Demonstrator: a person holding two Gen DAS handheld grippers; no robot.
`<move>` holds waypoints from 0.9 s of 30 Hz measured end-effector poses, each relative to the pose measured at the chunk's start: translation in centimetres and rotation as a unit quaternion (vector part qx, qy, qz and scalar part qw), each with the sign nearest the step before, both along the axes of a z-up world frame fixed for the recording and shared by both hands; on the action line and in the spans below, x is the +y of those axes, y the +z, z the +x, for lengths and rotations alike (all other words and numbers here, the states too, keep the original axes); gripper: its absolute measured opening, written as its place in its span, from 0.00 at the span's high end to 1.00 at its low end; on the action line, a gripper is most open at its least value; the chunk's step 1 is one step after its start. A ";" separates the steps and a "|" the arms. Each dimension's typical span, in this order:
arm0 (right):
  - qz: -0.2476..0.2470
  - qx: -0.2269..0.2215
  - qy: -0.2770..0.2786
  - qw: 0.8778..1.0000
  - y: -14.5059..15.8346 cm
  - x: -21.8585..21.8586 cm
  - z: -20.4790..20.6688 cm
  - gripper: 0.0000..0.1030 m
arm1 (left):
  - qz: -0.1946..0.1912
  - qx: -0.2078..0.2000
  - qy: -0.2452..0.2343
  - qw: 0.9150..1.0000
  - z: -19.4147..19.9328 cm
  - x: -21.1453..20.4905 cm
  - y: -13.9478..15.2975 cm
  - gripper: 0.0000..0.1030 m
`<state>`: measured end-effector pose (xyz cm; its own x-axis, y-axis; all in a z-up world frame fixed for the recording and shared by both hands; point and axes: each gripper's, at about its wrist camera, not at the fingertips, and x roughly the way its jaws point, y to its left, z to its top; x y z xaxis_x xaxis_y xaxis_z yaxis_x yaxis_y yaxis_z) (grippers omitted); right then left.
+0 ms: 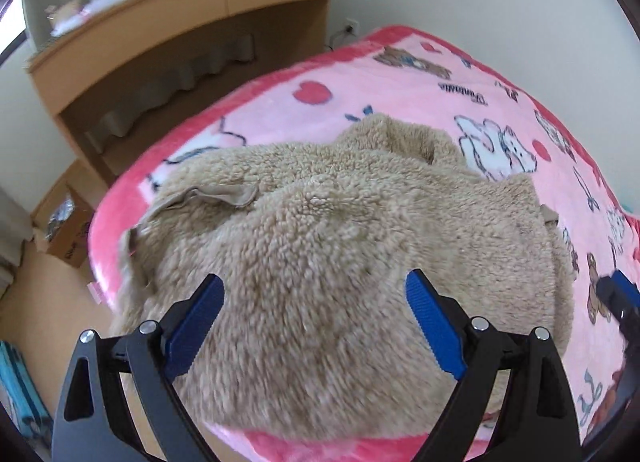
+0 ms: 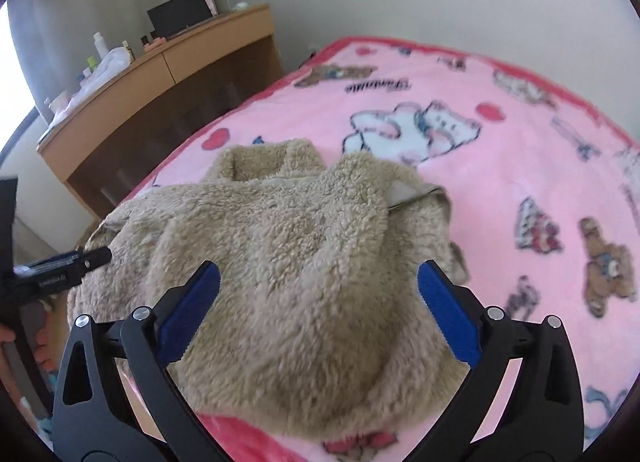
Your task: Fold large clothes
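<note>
Left wrist view looks down over the left claw (image 1: 314,300), whose blue-padded fingers (image 1: 195,326) stand wide apart above a beige fleece garment (image 1: 320,246) with nothing pinched between them. The garment lies bunched in a thick heap on a pink blanket (image 1: 400,90) printed with bears, hearts and white cartoon animals, which covers the bed; the heap sits near the blanket's near edge, its collar opening turned toward the far side and a smooth lining flap showing at its left. At the right border of this view the tip of the right claw (image 1: 618,294) shows above the blanket, just beside the garment. Right wrist view shows that claw (image 2: 318,282) with its jaws likewise spread wide and empty, hanging over the same fleece heap (image 2: 280,242), the pads clear of the pile. At the left edge of that view the other tool (image 2: 60,266) appears, dark and slightly blurred, with fingers of a hand (image 2: 42,346) around its handle below. Beyond the bed stands a wooden dresser (image 1: 168,46) against the wall, its top crowded with bottles and white cloth, and a cardboard box (image 1: 68,222) sits on the floor beside it.
</note>
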<state>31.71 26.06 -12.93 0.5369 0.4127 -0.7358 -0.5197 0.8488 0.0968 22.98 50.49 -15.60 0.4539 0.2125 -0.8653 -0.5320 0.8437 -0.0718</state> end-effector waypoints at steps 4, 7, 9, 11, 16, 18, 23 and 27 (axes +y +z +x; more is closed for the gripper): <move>-0.070 -0.038 -0.001 0.997 1.9 0.0 -2.9 0.08 | 0.052 0.022 0.005 0.998 -1.9 -3.0 2.4 0.10; -0.099 -0.052 0.028 0.993 3.1 -0.5 -5.1 0.08 | 0.077 0.027 0.005 0.997 -3.7 -5.3 4.3 0.10; -0.104 -0.062 0.040 0.992 3.6 -0.9 -6.5 0.08 | 0.071 0.019 0.006 0.997 -5.1 -6.6 5.3 0.08; -0.107 -0.071 0.049 0.990 4.2 -1.8 -8.0 0.08 | 0.054 0.018 0.014 0.998 -6.4 -7.7 6.0 0.08; -0.082 -0.063 0.038 0.994 5.8 -5.5 -10.0 0.08 | 0.052 0.012 0.022 0.998 -8.8 -10.6 7.8 0.08; -0.073 -0.060 0.031 0.995 6.3 -6.4 -10.3 0.08 | 0.060 0.015 0.022 0.998 -9.1 -11.8 8.3 0.08; -0.055 -0.035 0.016 0.998 6.7 -8.3 -10.1 0.08 | 0.024 0.002 0.012 1.000 -9.3 -13.3 9.0 0.07; -0.056 -0.034 0.012 0.998 6.9 -8.8 -9.9 0.08 | 0.033 0.000 0.013 0.999 -9.3 -14.2 9.8 0.07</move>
